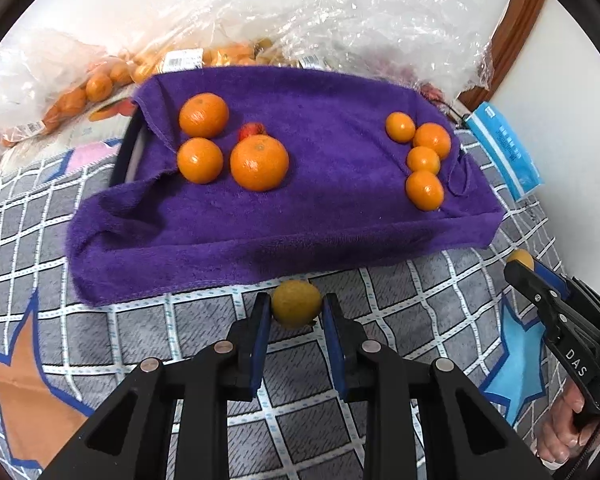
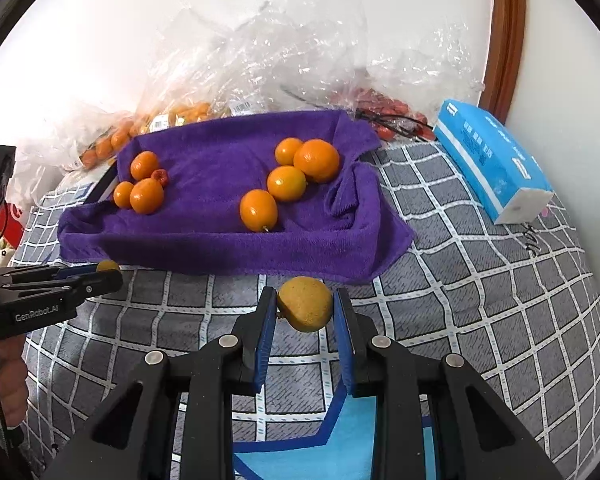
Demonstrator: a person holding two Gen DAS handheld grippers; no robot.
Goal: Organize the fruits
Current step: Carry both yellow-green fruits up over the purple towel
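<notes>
A grey checked bedcover [image 1: 148, 344] with star patches fills the near ground, and on it a purple towel [image 1: 324, 208] lies draped over a tray. Crumpled clear plastic bags [image 1: 300, 12] pile up along the far wall, some holding more oranges, and a blue tissue pack [image 2: 496, 164] sits at the far right. On the towel there are two clusters: three big oranges [image 1: 259, 162] with a small red fruit [image 1: 252, 130] on the left, and four smaller oranges [image 1: 424, 190] in a line on the right. Down at the near edge of the towel, the left gripper [image 1: 296, 322] pinches a dull yellowish fruit [image 1: 296, 304], blue pads tight on both sides of it. The right gripper [image 2: 305, 326] does the same to the right of it, narrow jaws clamped on its own yellow fruit [image 2: 305, 304]. Both fruits sit just short of the towel's front hem, above the bedcover.
</notes>
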